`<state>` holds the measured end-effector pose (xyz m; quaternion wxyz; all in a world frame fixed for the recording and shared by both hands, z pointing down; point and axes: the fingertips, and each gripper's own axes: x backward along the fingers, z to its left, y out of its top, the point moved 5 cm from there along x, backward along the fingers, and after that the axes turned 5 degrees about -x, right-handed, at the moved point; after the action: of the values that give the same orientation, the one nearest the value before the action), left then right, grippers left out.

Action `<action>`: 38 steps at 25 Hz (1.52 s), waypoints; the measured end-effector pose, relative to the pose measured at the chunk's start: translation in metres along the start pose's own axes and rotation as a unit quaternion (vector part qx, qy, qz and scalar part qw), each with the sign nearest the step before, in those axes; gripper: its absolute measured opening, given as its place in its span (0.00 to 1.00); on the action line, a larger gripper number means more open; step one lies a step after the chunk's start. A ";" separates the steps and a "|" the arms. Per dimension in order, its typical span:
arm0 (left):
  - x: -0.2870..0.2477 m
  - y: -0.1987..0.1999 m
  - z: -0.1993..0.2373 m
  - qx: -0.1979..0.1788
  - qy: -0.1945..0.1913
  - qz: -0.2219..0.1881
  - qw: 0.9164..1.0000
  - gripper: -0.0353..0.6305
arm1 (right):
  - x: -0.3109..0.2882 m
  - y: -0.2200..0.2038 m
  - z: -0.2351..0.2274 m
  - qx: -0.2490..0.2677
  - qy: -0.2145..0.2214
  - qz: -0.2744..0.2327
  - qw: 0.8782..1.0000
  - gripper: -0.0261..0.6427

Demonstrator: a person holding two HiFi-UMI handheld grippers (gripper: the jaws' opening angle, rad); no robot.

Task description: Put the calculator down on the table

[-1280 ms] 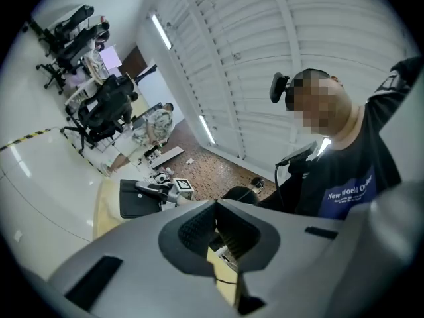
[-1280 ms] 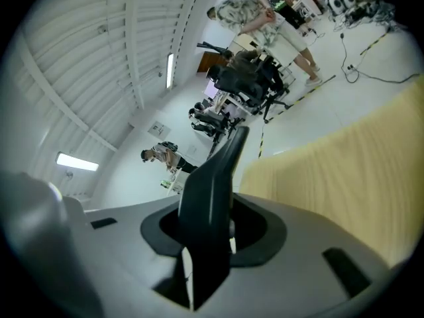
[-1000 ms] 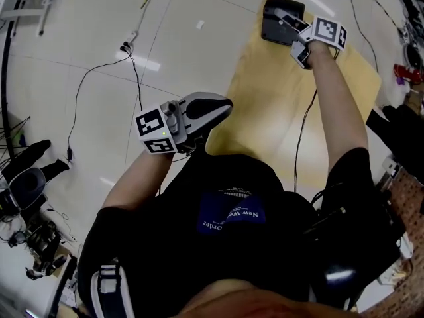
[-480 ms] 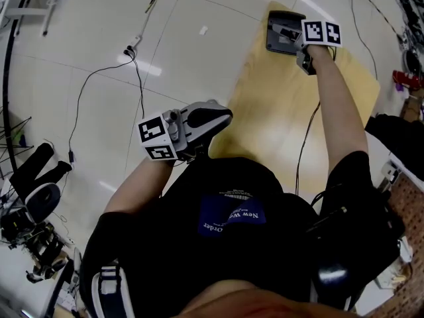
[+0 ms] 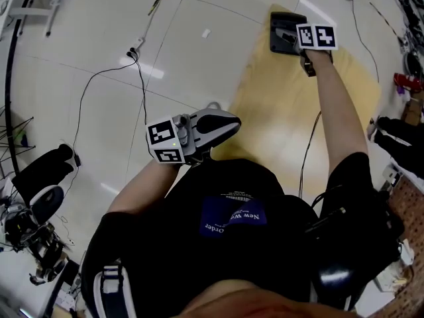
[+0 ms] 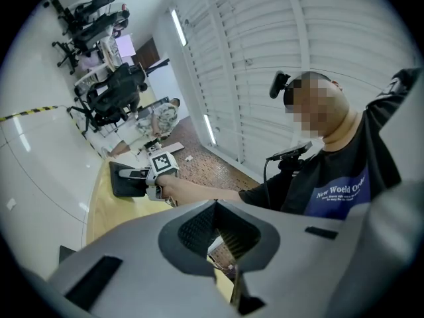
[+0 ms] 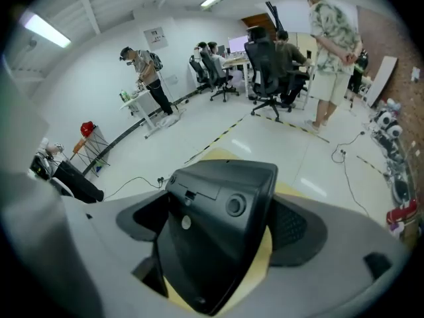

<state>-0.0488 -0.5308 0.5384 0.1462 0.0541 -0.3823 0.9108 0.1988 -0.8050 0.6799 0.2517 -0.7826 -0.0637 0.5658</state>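
Looks steeply down over a black T-shirt (image 5: 228,230) onto a pale wooden table (image 5: 278,111) standing on a glossy white floor (image 5: 179,52). Stretches the right arm out to the table's far end and points the right gripper (image 5: 295,40) down at the calculator (image 5: 279,24), a dark slab resting there near the far edge.

Shows, in the right gripper view, the calculator's dark back, with a small hatch and a round stud, between jaws spread wide and just opened further. Leaves a strip of yellow tabletop in sight between the calculator and the pad at the picture's right, so no squeeze there.

Holds the left gripper (image 5: 227,120) close to the chest, above the table's near left corner and well apart from the calculator, jaws together on nothing. Catches, in the left gripper view, the outstretched right arm and the calculator beyond it on the tabletop.

Takes in loose cables (image 5: 109,71) on the floor at the left, plus office chairs (image 7: 265,65) with seated people and one standing person (image 7: 331,42) far behind.
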 end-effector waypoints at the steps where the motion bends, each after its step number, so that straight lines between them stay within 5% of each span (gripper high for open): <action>1: 0.000 0.000 -0.001 -0.001 -0.002 0.001 1.000 0.06 | 0.000 0.000 0.000 0.005 -0.007 -0.009 1.000 0.70; 6: 0.003 0.003 -0.003 -0.001 -0.007 0.002 1.000 0.06 | 0.005 0.005 0.003 0.051 -0.042 -0.056 0.996 0.75; 14: 0.013 0.016 0.005 -0.011 -0.003 -0.006 1.000 0.06 | 0.046 0.011 0.021 -0.023 0.064 -0.184 0.981 0.75; 17: 0.015 0.027 0.007 -0.019 -0.003 -0.005 1.000 0.06 | 0.078 0.003 0.023 -0.081 0.137 -0.243 0.957 0.70; 19: 0.014 0.037 0.007 -0.029 -0.006 -0.001 1.000 0.06 | 0.109 -0.004 0.020 -0.106 0.168 -0.286 0.937 0.44; 21: 0.011 0.047 0.003 -0.041 -0.012 0.007 0.999 0.06 | 0.141 -0.018 0.020 -0.150 0.211 -0.322 0.911 0.04; 23: 0.009 0.055 -0.002 -0.053 -0.021 0.016 0.998 0.06 | 0.172 -0.041 0.029 -0.204 0.265 -0.345 0.877 0.02; 25: 0.003 0.064 -0.007 -0.068 -0.042 0.025 0.996 0.06 | 0.206 -0.063 0.041 -0.209 0.291 -0.368 0.858 0.02; 30: -0.027 0.086 -0.028 -0.119 -0.092 0.046 0.988 0.06 | 0.294 -0.104 0.065 -0.144 0.286 -0.391 0.863 0.02; 38: -0.065 0.059 -0.123 -0.170 -0.087 0.043 0.981 0.06 | 0.443 -0.185 0.060 -0.109 0.238 -0.452 0.853 0.02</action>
<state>-0.0038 -0.4972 0.3987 0.0803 0.0914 -0.5450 0.8296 0.3341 -0.4554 0.3745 0.4003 -0.8007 -0.4094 0.1762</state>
